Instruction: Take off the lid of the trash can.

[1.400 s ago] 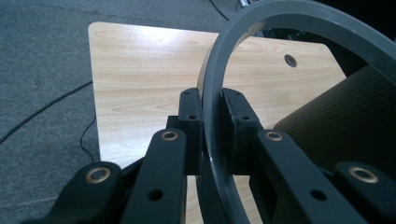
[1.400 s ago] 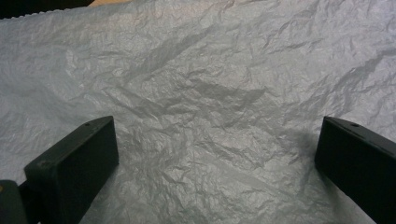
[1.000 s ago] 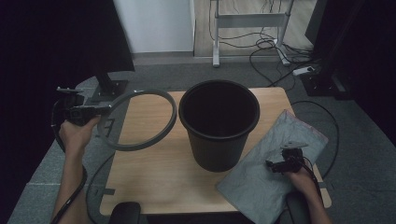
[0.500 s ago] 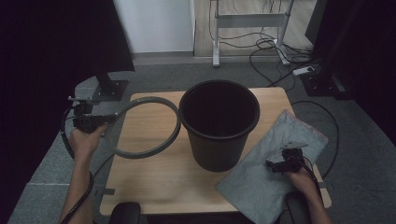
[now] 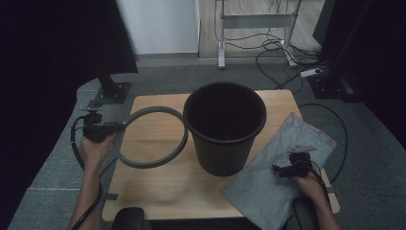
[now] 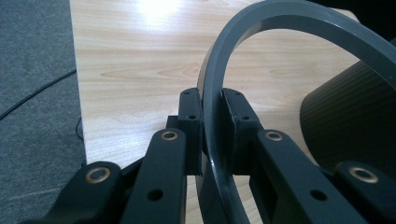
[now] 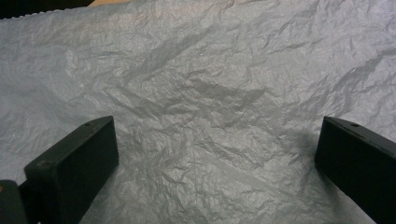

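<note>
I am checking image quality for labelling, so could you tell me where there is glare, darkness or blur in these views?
High view: dim, its left side black, the bucket interior dark. Left gripper view: bright glare on the table at the top; the near jaws clamping the grey ring look soft. Right gripper view: even light, the crinkled bag sharp.

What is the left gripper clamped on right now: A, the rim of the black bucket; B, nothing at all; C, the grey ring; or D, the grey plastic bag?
C: in the left gripper view the left gripper has both jaws pressed against the band of the grey ring, which the high view shows held up beside the black bucket.
</note>
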Demonstrator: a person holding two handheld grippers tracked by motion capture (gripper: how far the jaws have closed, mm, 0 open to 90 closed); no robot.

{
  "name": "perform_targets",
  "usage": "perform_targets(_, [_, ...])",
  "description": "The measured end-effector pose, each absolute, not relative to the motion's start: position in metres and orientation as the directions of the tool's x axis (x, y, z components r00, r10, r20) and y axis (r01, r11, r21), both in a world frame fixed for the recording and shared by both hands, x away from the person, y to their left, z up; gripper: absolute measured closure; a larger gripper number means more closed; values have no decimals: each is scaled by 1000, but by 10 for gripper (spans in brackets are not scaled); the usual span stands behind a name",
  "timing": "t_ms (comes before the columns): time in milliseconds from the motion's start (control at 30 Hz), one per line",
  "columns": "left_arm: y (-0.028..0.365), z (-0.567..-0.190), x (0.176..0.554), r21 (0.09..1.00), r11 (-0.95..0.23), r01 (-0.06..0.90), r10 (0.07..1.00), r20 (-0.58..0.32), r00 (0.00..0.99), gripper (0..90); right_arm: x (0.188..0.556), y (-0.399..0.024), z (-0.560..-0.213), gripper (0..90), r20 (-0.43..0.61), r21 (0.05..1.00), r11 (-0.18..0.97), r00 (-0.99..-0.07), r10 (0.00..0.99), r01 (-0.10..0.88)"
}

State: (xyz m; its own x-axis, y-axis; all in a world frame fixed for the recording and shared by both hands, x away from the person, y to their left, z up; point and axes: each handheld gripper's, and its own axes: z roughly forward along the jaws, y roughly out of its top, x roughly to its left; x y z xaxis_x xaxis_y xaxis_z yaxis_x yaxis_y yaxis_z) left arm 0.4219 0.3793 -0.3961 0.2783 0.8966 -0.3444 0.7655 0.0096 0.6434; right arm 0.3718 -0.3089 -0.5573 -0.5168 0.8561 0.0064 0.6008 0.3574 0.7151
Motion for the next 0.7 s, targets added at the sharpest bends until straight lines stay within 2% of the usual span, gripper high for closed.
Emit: perform_targets(700, [374, -454, 427, 623, 12, 782, 916, -321, 242, 789, 372, -309, -557, 0, 6, 715, 357, -517, 856, 601])
